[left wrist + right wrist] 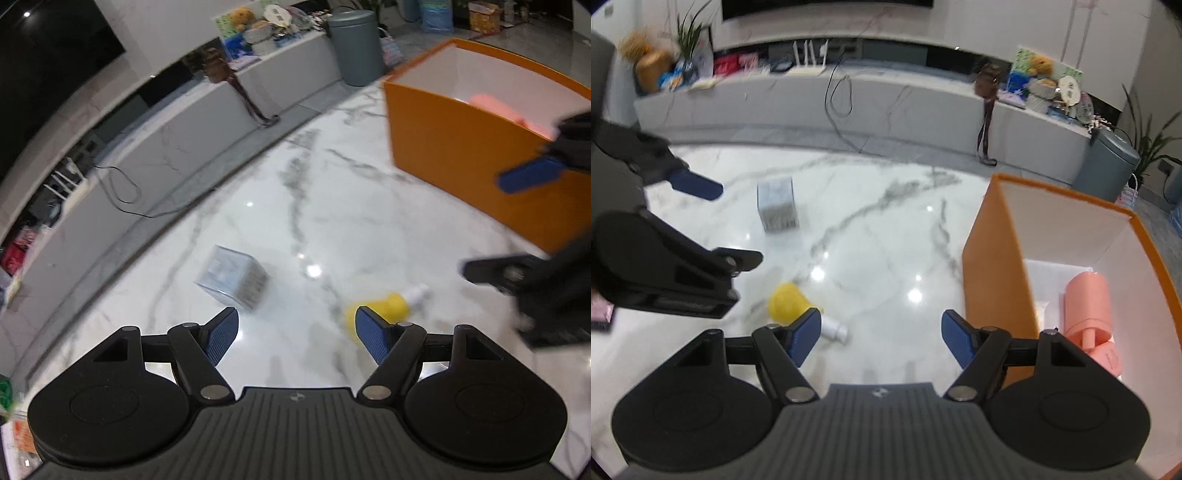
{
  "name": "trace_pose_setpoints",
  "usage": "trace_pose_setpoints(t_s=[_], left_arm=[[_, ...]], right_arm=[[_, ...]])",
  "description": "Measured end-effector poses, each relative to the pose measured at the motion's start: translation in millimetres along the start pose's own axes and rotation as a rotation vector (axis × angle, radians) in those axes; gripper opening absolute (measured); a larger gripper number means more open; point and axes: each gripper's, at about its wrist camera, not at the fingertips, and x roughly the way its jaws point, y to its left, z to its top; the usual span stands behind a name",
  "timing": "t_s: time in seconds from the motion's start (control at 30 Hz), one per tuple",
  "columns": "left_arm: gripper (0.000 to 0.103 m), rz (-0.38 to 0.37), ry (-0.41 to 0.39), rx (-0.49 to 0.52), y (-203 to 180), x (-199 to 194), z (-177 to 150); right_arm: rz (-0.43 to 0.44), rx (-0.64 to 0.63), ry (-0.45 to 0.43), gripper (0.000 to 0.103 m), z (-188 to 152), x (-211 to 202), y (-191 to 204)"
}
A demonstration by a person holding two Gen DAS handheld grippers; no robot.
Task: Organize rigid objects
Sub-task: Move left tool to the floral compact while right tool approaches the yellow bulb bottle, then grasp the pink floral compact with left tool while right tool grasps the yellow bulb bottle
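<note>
An orange box (993, 266) with white inner walls is seen standing open on a marble floor (879, 236), and it serves as the landmark here. Inside the box, a pink cylindrical object (1087, 306) is already lying, so part of the sorting appears done. Outside the box, to its left, two things are left on the floor: a yellow bottle with a white neck (790, 304), lying on its side nearer the box, and a small grey cube-shaped box (777, 206) farther off. The task is judged partly complete, with these two yet to be stowed.

The right gripper (879, 332) is held beside the box's near left corner, fingers spread wide, nothing between them. The left gripper (295, 332) is held above the yellow bottle, likewise spread wide and empty, touching nothing.
</note>
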Motion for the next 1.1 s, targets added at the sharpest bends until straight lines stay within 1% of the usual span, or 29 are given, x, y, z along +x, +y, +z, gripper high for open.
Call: trace_pose_setpoints(t_s=[0.07, 0.17, 0.23, 0.3, 0.37, 0.43, 0.53, 0.67, 0.77, 0.83, 0.93, 1.03, 1.07, 1.1], left_arm=[[0.085, -0.028, 0.004, 0.008, -10.0, -0.5, -10.4], [0.085, -0.055, -0.001, -0.001, -23.3, -3.4, -26.1], [0.085, -0.091, -0.009, -0.049, -27.7, -4.8, -34.6], [0.085, -0.127, -0.019, -0.126, -30.9, -3.9, -43.4], [0.085, -0.165, -0.045, -0.194, -35.5, -3.2, -51.9], [0.085, -0.185, -0.059, -0.217, -42.8, -2.1, -56.5], [0.085, -0.204, -0.063, -0.225, -52.3, -1.4, -59.6], [0.086, -0.258, -0.026, -0.243, -60.8, 4.8, -62.9], [0.087, -0.306, -0.038, -0.258, -62.6, 5.8, -65.8], [0.087, -0.333, -0.035, -0.247, -64.5, 5.7, -66.1], [0.089, -0.343, -0.022, -0.228, -68.4, 6.3, -67.6], [0.089, -0.336, -0.022, -0.191, -72.2, 2.9, -69.4], [0.088, -0.339, -0.022, -0.183, -71.6, 2.9, -70.1], [0.085, -0.347, -0.025, -0.181, -70.6, 2.2, -71.6]], right_arm=[[0.000, -0.021, 0.020, 0.071, -3.2, 6.1, -2.2], [-0.011, -0.016, 0.034, 0.072, -2.9, 12.1, -9.2], [-0.012, 0.000, 0.033, 0.072, -0.5, 13.9, -13.6], [-0.012, 0.014, 0.029, 0.072, 1.0, 13.5, -16.2], [-0.011, 0.021, 0.027, 0.072, 2.2, 13.3, -16.4], [-0.013, 0.021, 0.028, 0.072, 2.7, 13.7, -15.6], [-0.012, 0.017, 0.031, 0.072, 4.1, 15.6, -13.4], [-0.004, 0.018, 0.029, 0.072, 6.2, 16.2, -10.4], [0.001, 0.012, 0.032, 0.072, 6.8, 17.5, -8.6], [0.003, 0.008, 0.033, 0.072, 7.0, 18.2, -7.0], [0.006, 0.007, 0.034, 0.072, 7.9, 18.0, -6.9], [0.008, 0.001, 0.038, 0.072, 7.7, 19.4, -4.0], [0.009, -0.001, 0.041, 0.072, 7.6, 20.4, -3.5], [0.012, -0.006, 0.044, 0.072, 7.4, 21.8, -2.3]])
